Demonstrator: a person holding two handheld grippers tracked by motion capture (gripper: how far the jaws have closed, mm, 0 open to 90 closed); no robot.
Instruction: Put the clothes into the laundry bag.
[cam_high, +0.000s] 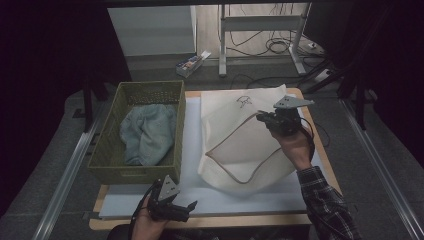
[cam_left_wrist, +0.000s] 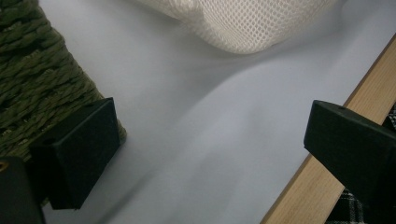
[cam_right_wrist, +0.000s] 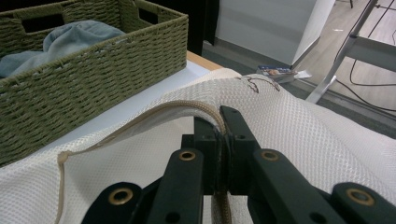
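Mesh laundry bag (cam_high: 240, 145): light, floppy, best grabbed by zipper edge (cam_right_wrist: 187, 108); right tool (cam_high: 264, 118) pinching it, left tool (cam_high: 187, 207) gaping empty.

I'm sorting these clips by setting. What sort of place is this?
Probably a lab or workshop set up for a laundry chore, not a home: a small table on bare floor, loose cables by a metal frame, plus a woven basket and mesh bag.
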